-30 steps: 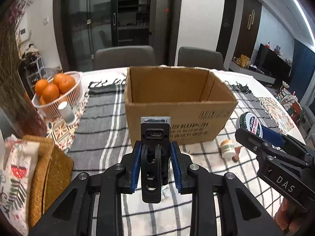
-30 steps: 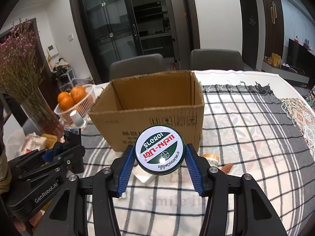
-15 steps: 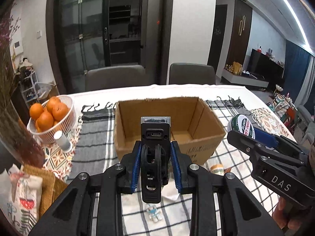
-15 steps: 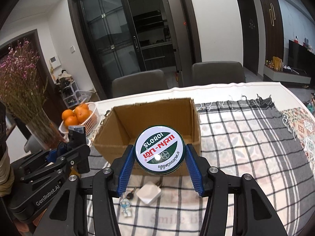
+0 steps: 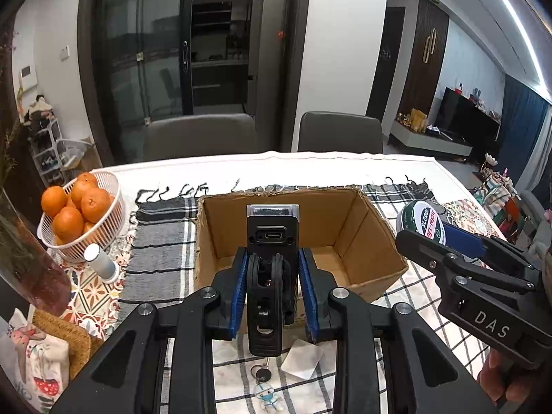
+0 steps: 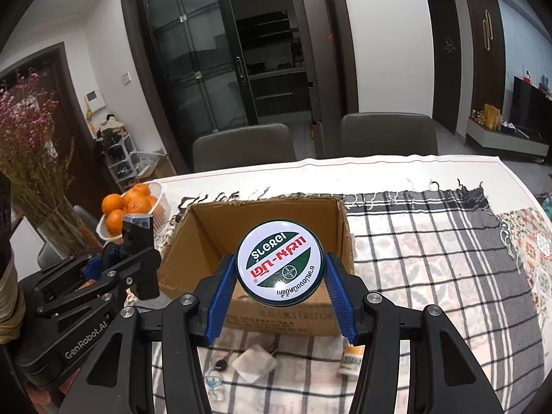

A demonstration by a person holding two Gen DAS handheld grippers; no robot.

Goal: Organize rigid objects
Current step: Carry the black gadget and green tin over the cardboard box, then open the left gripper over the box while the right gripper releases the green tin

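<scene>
Above the checked tablecloth (image 6: 431,276), both grippers are held in the air in front of an open cardboard box (image 5: 376,238), each closed on an object. Between the blue pads of the left gripper (image 5: 272,289) a black device (image 5: 272,241) is clamped upright, with a port on its facing side and a clear cap on top; it is seen against the box's open interior. The right gripper (image 6: 279,284) is shut on a round tin (image 6: 279,264) with a white, green and red label, held on edge with its lid turned to the camera, and it too is seen over the near wall of the box. From the left wrist view the same tin is seen to the right, level with the box's right wall. The box floor, where it can be seen, is bare cardboard. On the cloth just in front of the box, below the grippers, a small white square pad (image 6: 255,362), a key ring with a small figure charm (image 5: 265,390) and a little jar with an orange lid (image 6: 352,358) are laid. To the left of the box a white basket (image 5: 114,207) of oranges (image 5: 69,220) is set, with a small white cylinder (image 5: 100,262) just in front of it. Dried flowers (image 6: 31,158) are seen further left.
</scene>
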